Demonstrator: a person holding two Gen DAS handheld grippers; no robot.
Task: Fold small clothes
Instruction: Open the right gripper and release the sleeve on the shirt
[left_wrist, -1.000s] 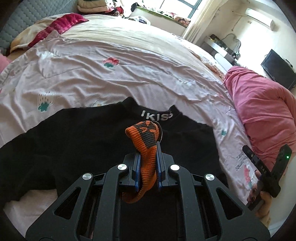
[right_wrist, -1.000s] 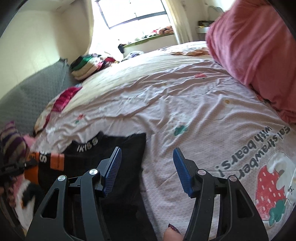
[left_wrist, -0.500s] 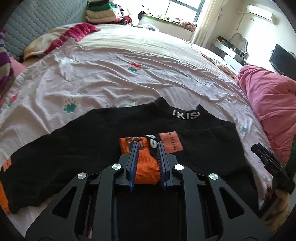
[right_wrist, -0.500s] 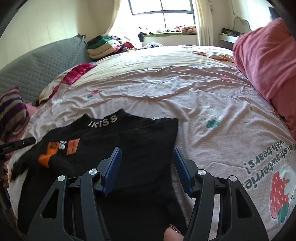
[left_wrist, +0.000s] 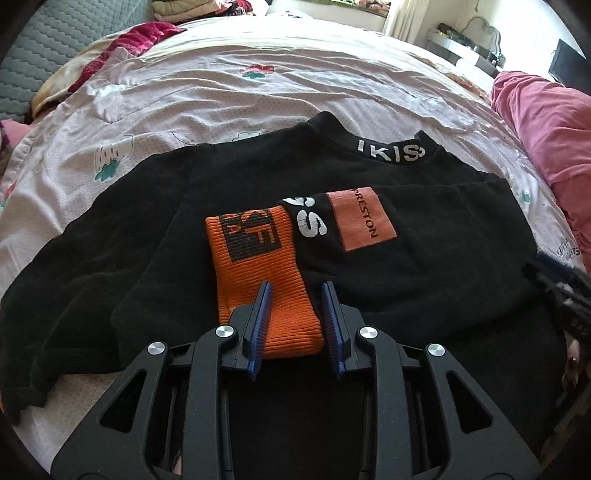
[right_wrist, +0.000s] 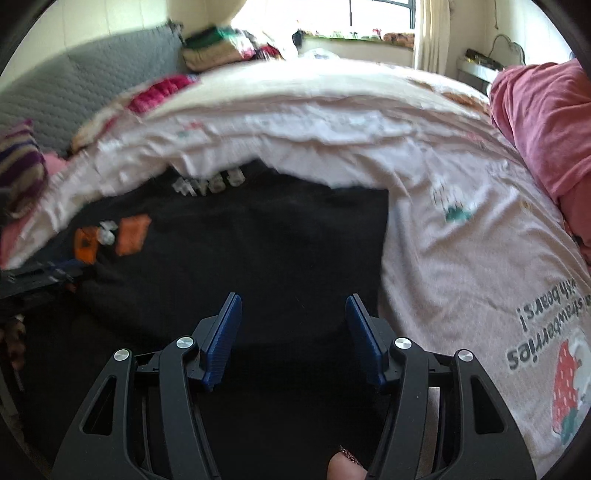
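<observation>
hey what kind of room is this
Most likely a bedroom at home: a wide bed under a strawberry-print sheet, a pink duvet bunched at its side, folded clothes stacked by the window.

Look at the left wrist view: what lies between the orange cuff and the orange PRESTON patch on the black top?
A black strip of sleeve bearing white lettering lies between the orange cuff and the PRESTON patch, seen in the left wrist view.

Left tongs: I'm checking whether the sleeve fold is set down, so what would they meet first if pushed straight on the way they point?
Probably the orange cuff: it lies flat on the black sweater, between the opening left tongs, though depth is uncertain.
</observation>
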